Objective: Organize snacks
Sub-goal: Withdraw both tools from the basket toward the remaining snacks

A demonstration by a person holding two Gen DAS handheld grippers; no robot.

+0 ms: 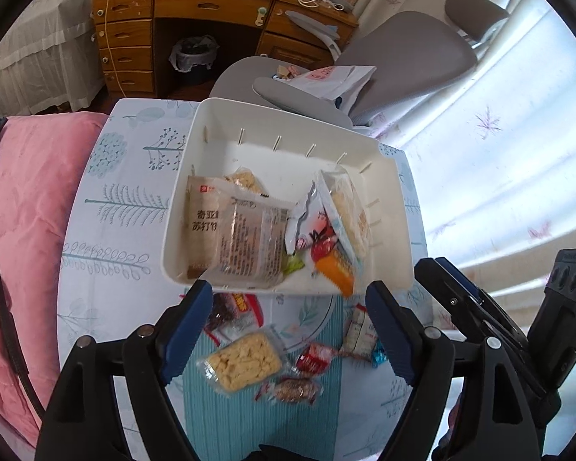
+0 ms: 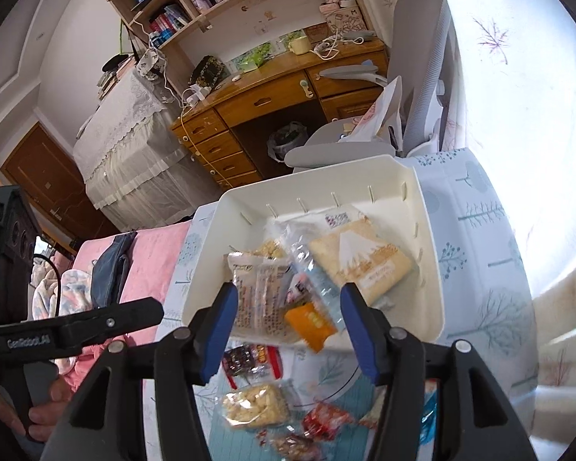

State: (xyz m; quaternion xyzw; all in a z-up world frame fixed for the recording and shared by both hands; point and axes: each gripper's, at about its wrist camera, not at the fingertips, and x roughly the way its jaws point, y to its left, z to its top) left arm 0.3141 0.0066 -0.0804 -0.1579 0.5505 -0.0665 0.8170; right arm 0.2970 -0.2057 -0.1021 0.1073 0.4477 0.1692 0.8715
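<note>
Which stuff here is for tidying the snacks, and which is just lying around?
For the job:
- white bin
- snack packets in it, like the orange packet
- loose yellow cracker pack
- red candy

Just lying about:
- pink blanket
- grey chair
- wooden desk
- mug

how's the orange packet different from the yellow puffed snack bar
The orange packet lies inside the white bin, propped on other snacks; the yellow puffed snack bar lies flat on the tablecloth outside it. The packet's wrapper is opaque, the bar's clear. Both are sealed snacks, and neither is held.
</note>
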